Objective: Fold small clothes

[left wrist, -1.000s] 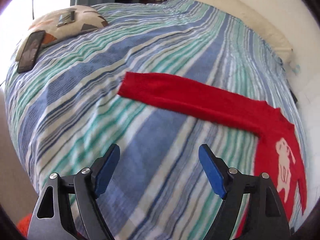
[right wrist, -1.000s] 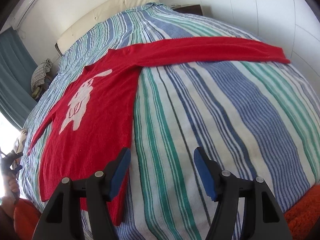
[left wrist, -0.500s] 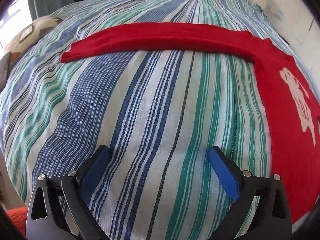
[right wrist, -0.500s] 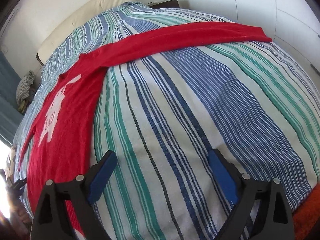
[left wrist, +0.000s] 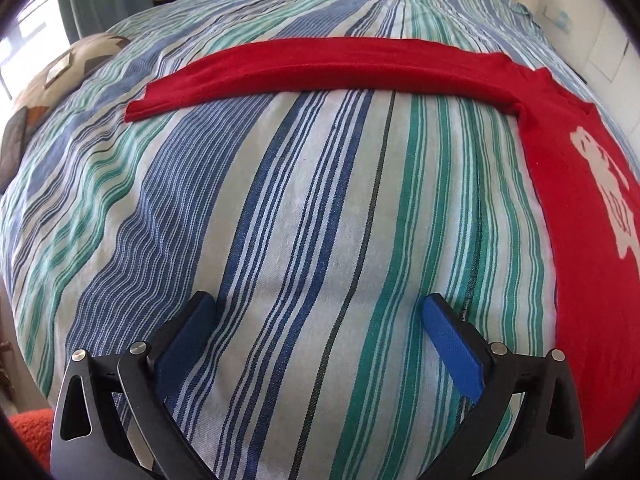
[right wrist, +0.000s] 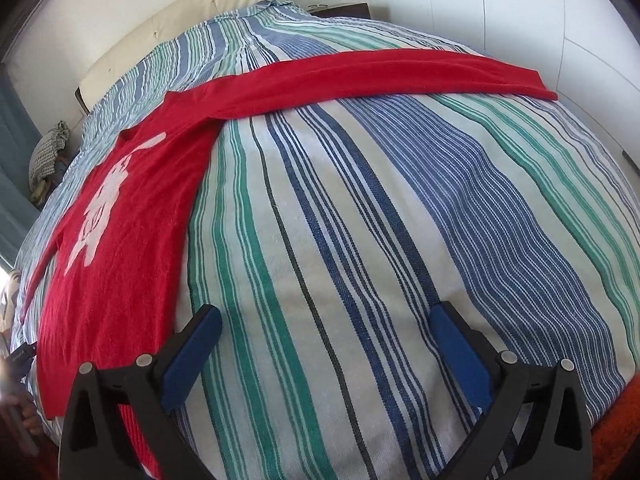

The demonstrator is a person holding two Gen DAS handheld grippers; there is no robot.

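A red long-sleeved top (left wrist: 580,208) with a white animal print lies flat on the striped bed. In the left wrist view its left sleeve (left wrist: 320,68) stretches across the bed, well beyond my open, empty left gripper (left wrist: 320,312). In the right wrist view the top's body (right wrist: 120,224) lies at the left and its other sleeve (right wrist: 400,72) runs to the right. My right gripper (right wrist: 326,320) is open and empty just above the bedspread, its left finger next to the top's side edge.
The striped bedspread (left wrist: 280,220) covers the bed. A patterned cushion (left wrist: 68,68) lies at the far left. A cream headboard (right wrist: 168,28) and white wall (right wrist: 520,8) are beyond. An orange rug (left wrist: 28,428) shows below the bed edge.
Both grippers have opened wider and dropped closer to the bedspread. The left view has swung so the sleeve now lies straight ahead.
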